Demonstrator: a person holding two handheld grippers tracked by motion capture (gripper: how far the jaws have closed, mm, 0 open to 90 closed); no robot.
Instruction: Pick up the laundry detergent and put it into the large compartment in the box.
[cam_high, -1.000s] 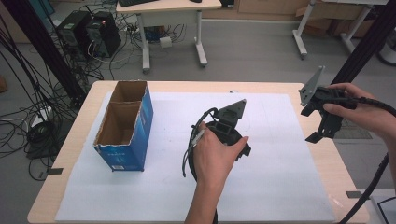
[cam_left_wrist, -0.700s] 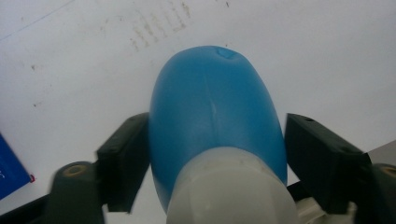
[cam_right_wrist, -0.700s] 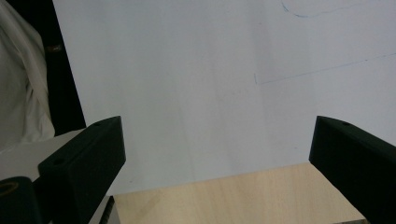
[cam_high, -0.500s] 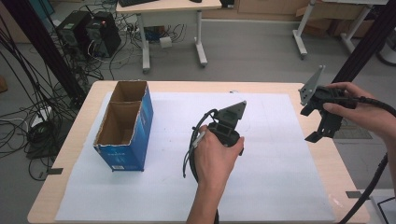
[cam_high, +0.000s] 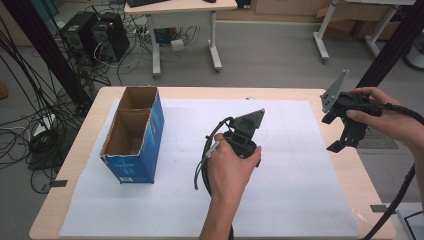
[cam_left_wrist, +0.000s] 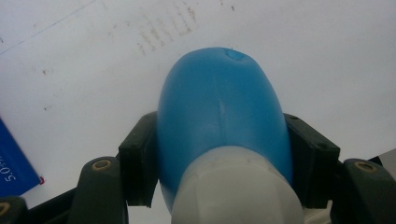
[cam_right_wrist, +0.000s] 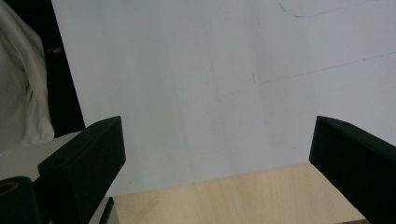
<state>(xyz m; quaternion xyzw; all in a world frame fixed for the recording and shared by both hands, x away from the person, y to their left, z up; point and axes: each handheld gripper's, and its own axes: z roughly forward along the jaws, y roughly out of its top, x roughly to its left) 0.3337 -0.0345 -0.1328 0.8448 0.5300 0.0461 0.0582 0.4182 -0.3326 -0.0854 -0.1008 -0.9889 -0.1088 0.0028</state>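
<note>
The person's left hand (cam_high: 231, 167) reaches in from the near edge of the bench (cam_high: 85, 145), forearm pointing straight forward, wrist bent so that the left gripper (cam_left_wrist: 219, 154) aims down at the white paper sheet (cam_high: 300, 165) that covers most of the bench top. Its black fingers (cam_left_wrist: 137, 158) have just been closing and now press from both sides on a smooth, rounded blue plastic bottle with a white neck (cam_left_wrist: 222, 126); in the left gripper view the blue body bulges out between the two pads, just above the paper near the bench's middle. A black cable loops beside that hand.

Farther right, the person's right hand (cam_high: 385, 117) holds the right gripper (cam_high: 345, 142) raised above the right edge of the bench, tilted downward. In the right gripper view its fingers (cam_right_wrist: 88, 154) stand wide apart with nothing between them, over the paper's edge and bare wood.

Toward the far left of the bench stands an open blue cardboard box with two brown compartments (cam_high: 132, 137), well apart from both grippers.
</note>
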